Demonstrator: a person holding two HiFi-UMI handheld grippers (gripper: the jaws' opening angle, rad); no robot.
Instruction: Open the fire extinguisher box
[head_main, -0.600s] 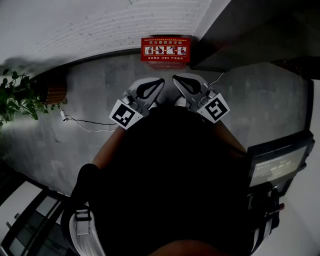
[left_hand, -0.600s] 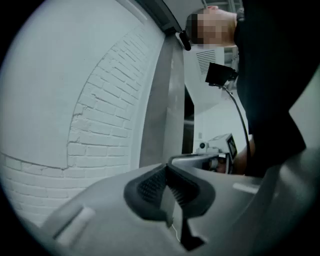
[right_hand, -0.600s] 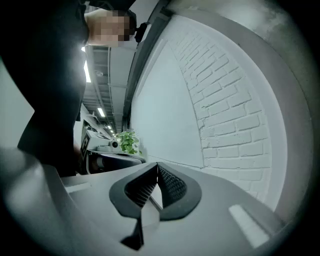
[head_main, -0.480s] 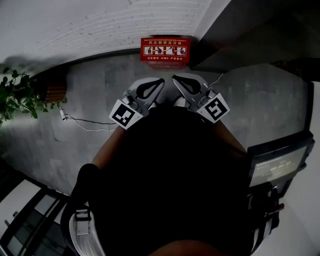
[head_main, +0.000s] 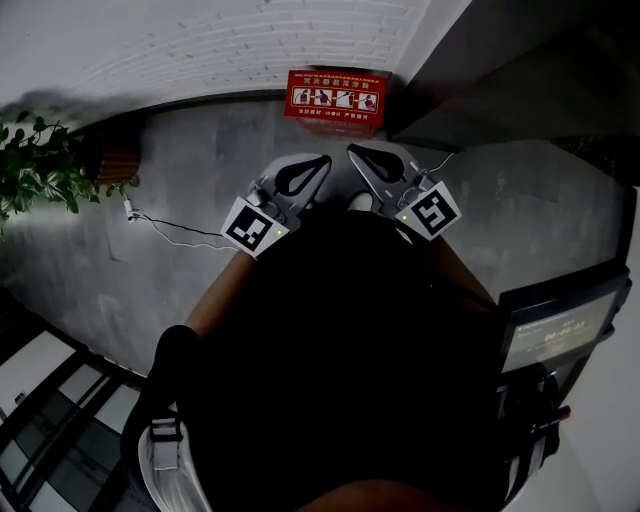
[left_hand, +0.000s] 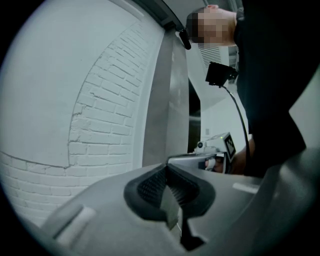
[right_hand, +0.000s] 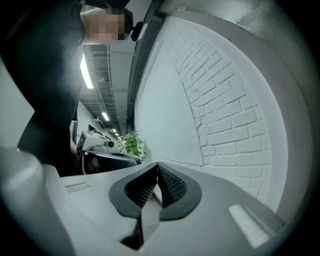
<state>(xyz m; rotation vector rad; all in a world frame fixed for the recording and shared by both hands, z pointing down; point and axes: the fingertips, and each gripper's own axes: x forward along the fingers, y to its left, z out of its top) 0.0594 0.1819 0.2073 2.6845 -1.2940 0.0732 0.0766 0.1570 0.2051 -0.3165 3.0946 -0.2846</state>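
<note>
The red fire extinguisher box (head_main: 337, 100) stands on the grey floor against the white brick wall, with a picture label on its top face. Both grippers are held side by side close to the person's body, tips toward the box and well short of it. The left gripper (head_main: 322, 160) is shut, its ribbed pads meeting at the tip (left_hand: 167, 166) with nothing between them. The right gripper (head_main: 352, 152) is shut and empty too (right_hand: 157, 165). Neither gripper view shows the box, only brick wall.
A potted plant (head_main: 35, 170) stands at the left by the wall. A white cable (head_main: 170, 232) lies on the floor left of the grippers. A dark machine with a screen (head_main: 560, 335) is at the right. A dark wall corner (head_main: 520, 60) rises right of the box.
The head view has shifted a little, so the box sits slightly lower and further right in the picture. Both grippers stay in front of the body, still shut.
</note>
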